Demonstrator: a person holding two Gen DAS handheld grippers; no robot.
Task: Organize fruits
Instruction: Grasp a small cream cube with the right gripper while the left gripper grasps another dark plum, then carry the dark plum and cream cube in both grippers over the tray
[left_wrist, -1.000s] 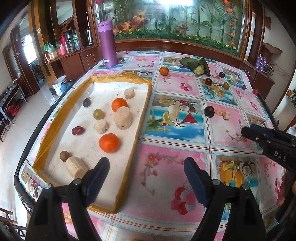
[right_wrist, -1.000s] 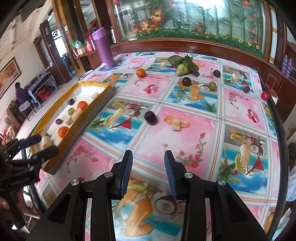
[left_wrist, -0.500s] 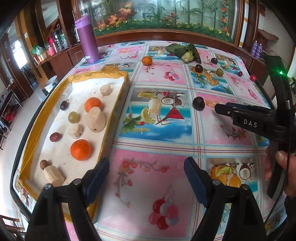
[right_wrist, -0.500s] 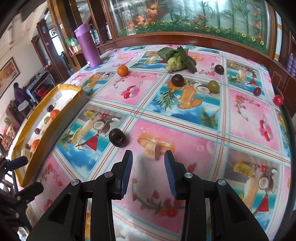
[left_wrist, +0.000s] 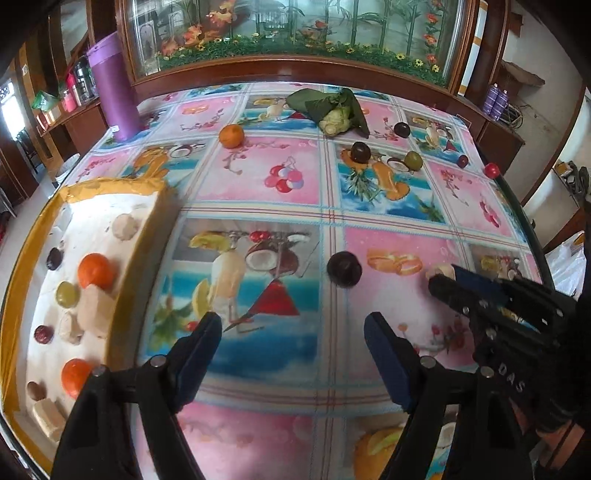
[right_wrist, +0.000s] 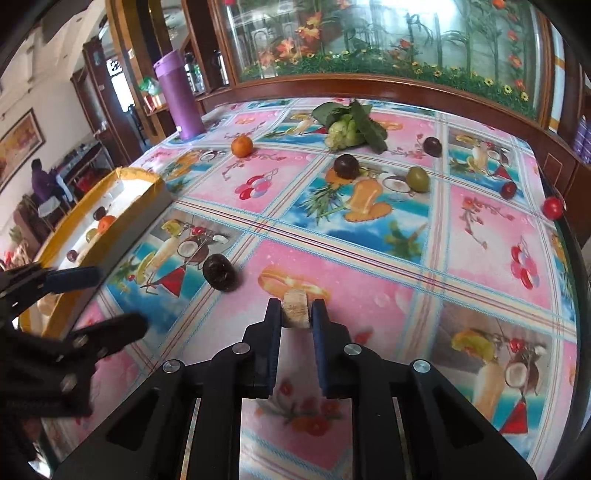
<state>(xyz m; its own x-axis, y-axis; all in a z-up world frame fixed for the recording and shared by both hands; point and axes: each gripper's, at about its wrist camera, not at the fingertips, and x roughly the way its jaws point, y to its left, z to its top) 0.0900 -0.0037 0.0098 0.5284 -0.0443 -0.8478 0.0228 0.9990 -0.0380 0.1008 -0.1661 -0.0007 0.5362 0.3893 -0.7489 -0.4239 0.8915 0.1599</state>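
My right gripper (right_wrist: 295, 312) has its jaws around a pale banana piece (right_wrist: 294, 307) that lies on the tablecloth; the pads sit at its sides. It also shows in the left wrist view (left_wrist: 441, 280), with the piece (left_wrist: 439, 270) at its tips. A dark passion fruit (right_wrist: 219, 273) lies just left of it, also in the left wrist view (left_wrist: 344, 268). My left gripper (left_wrist: 293, 350) is open and empty above the cloth, right of the yellow-edged tray (left_wrist: 122, 295) that holds oranges (left_wrist: 95, 270), grapes and pale pieces.
Farther back on the table lie an orange (right_wrist: 242, 146), a leafy custard apple (right_wrist: 345, 129), dark fruits (right_wrist: 346, 165), a green fruit (right_wrist: 417, 179) and small red fruits (right_wrist: 552, 207). A purple flask (right_wrist: 179, 99) stands at the far left. The table edge curves along the right.
Both grippers moved forward over the table. My right gripper reached the banana piece and closed in around it. The left gripper stayed open.
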